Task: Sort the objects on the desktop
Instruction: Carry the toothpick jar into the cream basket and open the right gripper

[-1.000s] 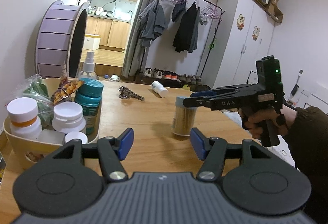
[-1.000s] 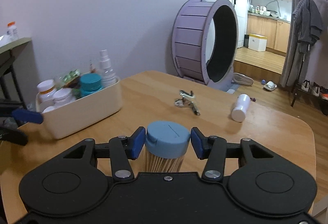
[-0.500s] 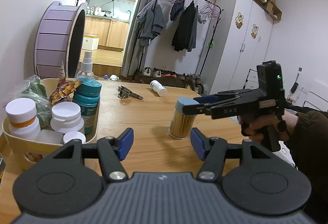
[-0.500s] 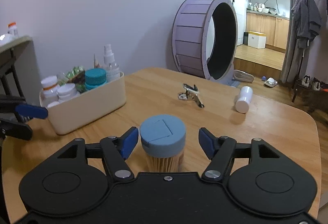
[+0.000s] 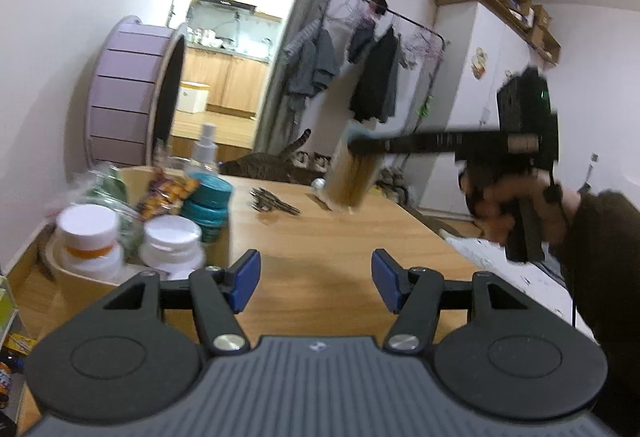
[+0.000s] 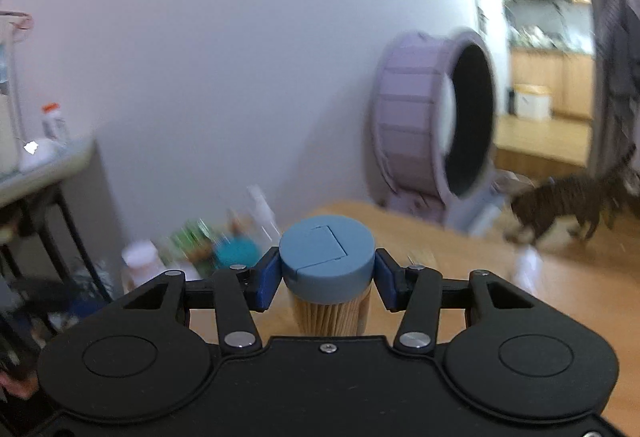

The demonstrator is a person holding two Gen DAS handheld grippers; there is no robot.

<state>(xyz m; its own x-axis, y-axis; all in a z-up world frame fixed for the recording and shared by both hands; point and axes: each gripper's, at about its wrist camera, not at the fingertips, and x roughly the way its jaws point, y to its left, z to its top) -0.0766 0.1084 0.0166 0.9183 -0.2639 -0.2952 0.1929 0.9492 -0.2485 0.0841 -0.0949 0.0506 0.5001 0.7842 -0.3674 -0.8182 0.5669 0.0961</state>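
Observation:
My right gripper [image 6: 326, 279] is shut on the blue cap of a toothpick jar [image 6: 327, 269] and holds it lifted above the wooden table [image 5: 340, 237]. In the left wrist view the jar [image 5: 350, 173] hangs in the air under the right gripper [image 5: 362, 141]. My left gripper [image 5: 316, 287] is open and empty over the near table. A cream bin [image 5: 80, 273] at the left holds white bottles [image 5: 170, 241], a teal jar [image 5: 208, 205], a spray bottle [image 5: 206, 151] and snack packets.
A metal clip [image 5: 272, 199] and a white bottle [image 5: 318, 184] lie on the far table. A tabby cat [image 6: 560, 205] walks beyond the table's far edge. A purple cat wheel [image 5: 132, 97] stands behind the bin.
My right gripper closed on the toothpick jar's cap and lifted it off the table. A cat has come into view behind the table. The left gripper stayed open.

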